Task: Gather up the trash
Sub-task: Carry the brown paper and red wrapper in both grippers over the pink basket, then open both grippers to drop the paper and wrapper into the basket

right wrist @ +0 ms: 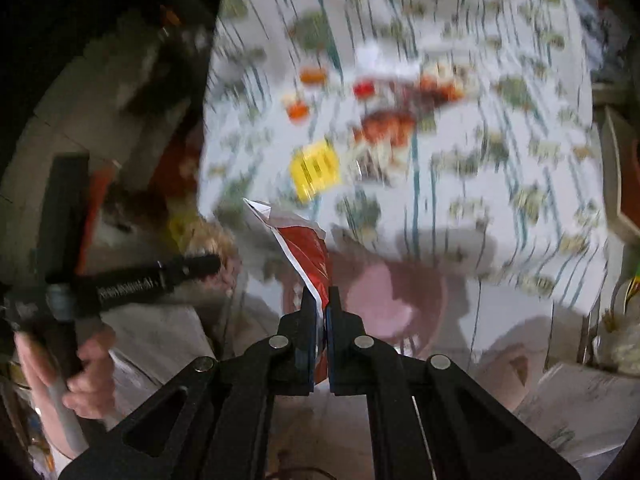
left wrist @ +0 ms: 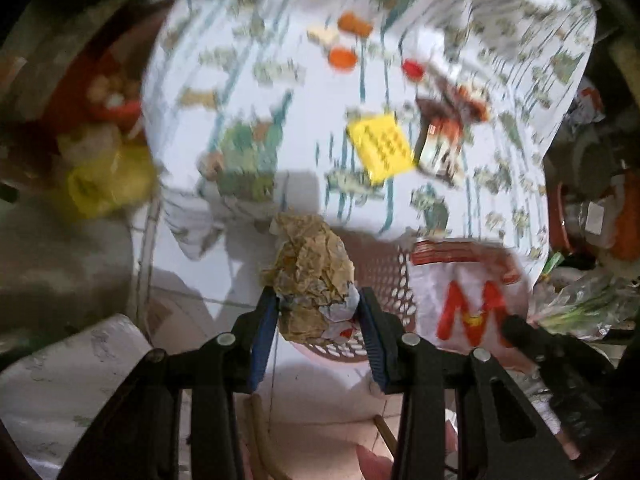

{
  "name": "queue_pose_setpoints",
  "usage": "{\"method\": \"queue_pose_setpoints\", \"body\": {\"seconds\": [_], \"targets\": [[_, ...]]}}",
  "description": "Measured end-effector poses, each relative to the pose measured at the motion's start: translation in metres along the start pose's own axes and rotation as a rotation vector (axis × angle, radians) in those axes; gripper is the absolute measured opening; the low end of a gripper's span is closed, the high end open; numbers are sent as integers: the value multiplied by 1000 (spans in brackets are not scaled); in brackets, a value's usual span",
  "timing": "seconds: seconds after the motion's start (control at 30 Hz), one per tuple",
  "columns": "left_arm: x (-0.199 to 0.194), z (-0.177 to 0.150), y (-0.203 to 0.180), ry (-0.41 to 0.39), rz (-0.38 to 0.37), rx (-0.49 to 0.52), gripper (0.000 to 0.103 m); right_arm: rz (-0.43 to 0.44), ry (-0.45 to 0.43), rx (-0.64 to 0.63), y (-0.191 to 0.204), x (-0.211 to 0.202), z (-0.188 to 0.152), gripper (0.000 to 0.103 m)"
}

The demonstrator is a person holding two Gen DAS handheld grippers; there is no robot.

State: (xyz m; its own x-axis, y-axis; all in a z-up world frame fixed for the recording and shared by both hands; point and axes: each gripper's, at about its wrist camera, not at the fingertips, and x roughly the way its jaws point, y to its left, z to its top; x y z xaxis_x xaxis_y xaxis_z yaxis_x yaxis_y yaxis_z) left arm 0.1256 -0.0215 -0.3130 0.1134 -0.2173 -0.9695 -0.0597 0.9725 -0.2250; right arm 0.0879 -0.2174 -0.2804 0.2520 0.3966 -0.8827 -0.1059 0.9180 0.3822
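My left gripper is shut on a crumpled brown paper ball, held just above a pink perforated basket. A white bag with a red M hangs beside it, held by my right gripper. In the right wrist view my right gripper is shut on the red and white bag, above the pink basket. On the patterned tablecloth lie a yellow note, a snack wrapper, orange pieces and a red cap.
A red bowl with food and a yellow bag sit left of the table. Clutter and greens lie to the right. The left gripper's handle and the hand show at the left of the right wrist view.
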Motion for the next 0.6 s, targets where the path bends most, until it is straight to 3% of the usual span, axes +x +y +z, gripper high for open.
{"method": "queue_pose_setpoints", "body": {"seconds": [0.1,0.23,0.33,0.43,0.6], "targets": [[23,0,-1,49,-44,-3,38,-60,54,2,-3,28,-3,5],[46,1,-9,43,-38,51,38,-144,87,39,-20,64,-7,5],[68,3,-6,75,-96,7,39,-183,125,74,-35,91,-10,5],[83,4,-2,73,-72,-6,39,-232,141,98,-50,109,-11,5],[106,1,4,100,-17,-12,39,-212,174,156,-69,127,-14,5]]}}
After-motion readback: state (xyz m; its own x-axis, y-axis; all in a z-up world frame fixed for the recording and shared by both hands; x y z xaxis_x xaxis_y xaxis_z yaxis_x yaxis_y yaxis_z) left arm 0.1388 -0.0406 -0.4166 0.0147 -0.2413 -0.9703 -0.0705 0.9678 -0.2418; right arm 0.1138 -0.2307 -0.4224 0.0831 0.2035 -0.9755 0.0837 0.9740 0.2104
